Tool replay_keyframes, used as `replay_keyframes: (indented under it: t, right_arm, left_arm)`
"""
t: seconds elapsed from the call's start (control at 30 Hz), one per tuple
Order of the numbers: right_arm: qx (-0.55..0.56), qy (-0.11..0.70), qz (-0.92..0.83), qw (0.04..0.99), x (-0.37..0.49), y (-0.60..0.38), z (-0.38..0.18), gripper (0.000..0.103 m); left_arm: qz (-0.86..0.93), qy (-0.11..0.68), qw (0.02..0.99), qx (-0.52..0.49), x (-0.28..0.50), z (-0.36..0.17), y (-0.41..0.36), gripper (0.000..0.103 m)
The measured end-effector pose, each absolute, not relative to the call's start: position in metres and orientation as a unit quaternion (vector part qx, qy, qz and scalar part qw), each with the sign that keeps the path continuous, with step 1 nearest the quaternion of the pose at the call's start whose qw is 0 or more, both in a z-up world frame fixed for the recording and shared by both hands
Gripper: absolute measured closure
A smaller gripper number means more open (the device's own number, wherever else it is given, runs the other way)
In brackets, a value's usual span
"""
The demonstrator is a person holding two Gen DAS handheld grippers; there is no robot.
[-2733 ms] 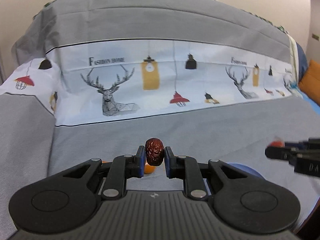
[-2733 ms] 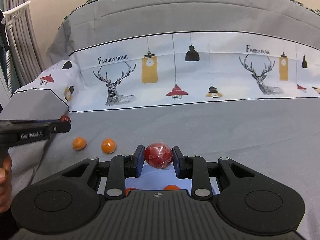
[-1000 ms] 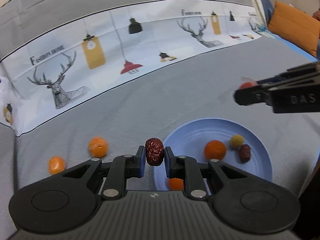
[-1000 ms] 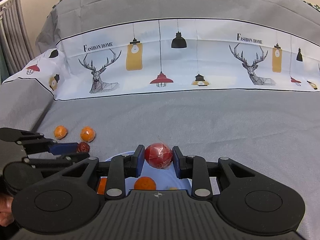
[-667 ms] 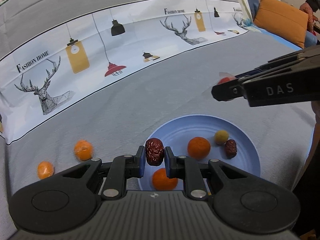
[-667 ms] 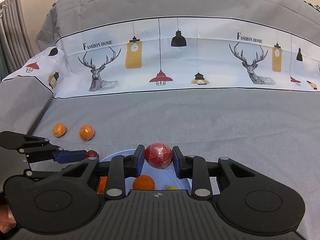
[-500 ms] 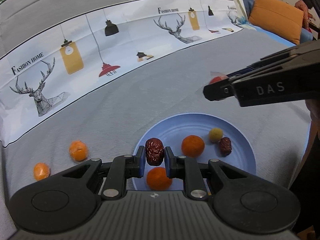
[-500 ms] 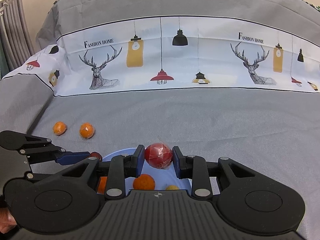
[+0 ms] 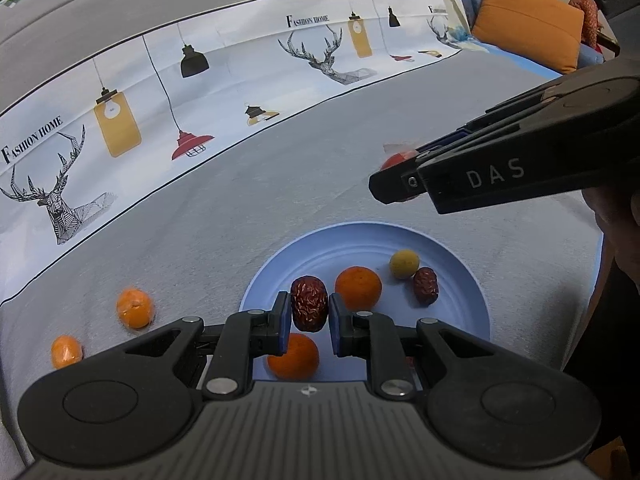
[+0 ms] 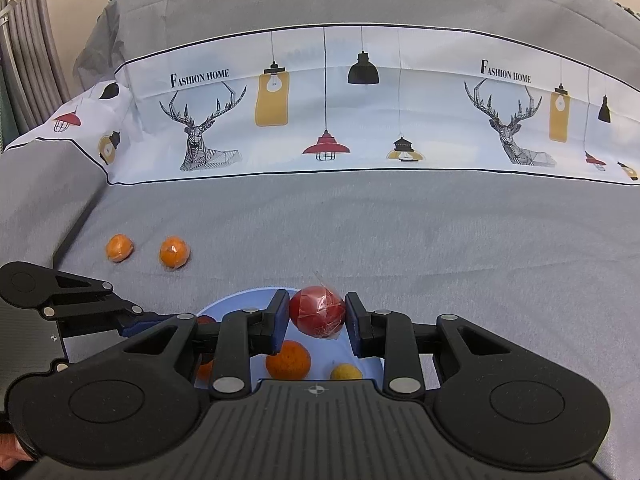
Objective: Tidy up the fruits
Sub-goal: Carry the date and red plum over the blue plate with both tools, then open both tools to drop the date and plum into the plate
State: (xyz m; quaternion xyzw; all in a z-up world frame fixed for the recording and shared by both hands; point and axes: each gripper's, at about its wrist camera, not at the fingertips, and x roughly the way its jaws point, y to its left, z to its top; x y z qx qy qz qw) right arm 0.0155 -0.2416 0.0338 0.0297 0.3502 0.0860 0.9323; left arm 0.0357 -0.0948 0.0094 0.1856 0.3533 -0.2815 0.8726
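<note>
My left gripper (image 9: 309, 316) is shut on a wrinkled dark red date (image 9: 309, 303) and holds it above the near-left part of a blue plate (image 9: 460, 276). The plate holds two oranges (image 9: 358, 287), a small yellow fruit (image 9: 404, 264) and another date (image 9: 425, 286). My right gripper (image 10: 316, 320) is shut on a red wrapped fruit (image 10: 317, 316) above the plate's far rim (image 10: 240, 296). The right gripper also shows in the left wrist view (image 9: 396, 184), above the plate's far right.
Two more oranges (image 9: 135, 307) (image 9: 66, 351) lie on the grey bed cover (image 9: 240, 208) left of the plate; they also show in the right wrist view (image 10: 173, 252). A printed pillow band runs along the back. An orange cushion (image 9: 528, 24) sits far right.
My left gripper has carried the date rightward and down over the plate. The right gripper has come closer above the plate, still holding the red fruit.
</note>
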Motion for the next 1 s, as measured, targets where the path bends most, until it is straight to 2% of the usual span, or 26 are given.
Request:
replay_keyframes:
  t: [0.33, 0.43, 0.6, 0.67, 1.0]
  right_arm:
    - [0.03, 0.356, 0.088, 0.93, 0.0161, -0.2416, 0.0312, 0.07]
    - [0.031, 0.357, 0.087, 0.93, 0.016, -0.2419, 0.0307, 0.07]
    - [0.034, 0.358, 0.086, 0.929, 0.0155, -0.2433, 0.0304, 0.069]
    - [0.035, 0.357, 0.086, 0.929, 0.0157, -0.2435, 0.0307, 0.068]
    - [0.036, 0.357, 0.086, 0.93, 0.0154, -0.2438, 0.0308, 0.068]
  left_arm:
    - [-0.287, 0.356, 0.87, 0.185, 0.0365, 0.009, -0.096, 0.081]
    - [-0.287, 0.356, 0.87, 0.184, 0.0371, 0.0094, -0.0962, 0.074]
    - [-0.288, 0.356, 0.87, 0.182, 0.0376, 0.0103, -0.0955, 0.073]
    - [-0.288, 0.355, 0.871, 0.181, 0.0369, 0.0109, -0.0953, 0.067]
    - [-0.286, 0.355, 0.871, 0.181, 0.038, 0.0112, -0.0946, 0.067]
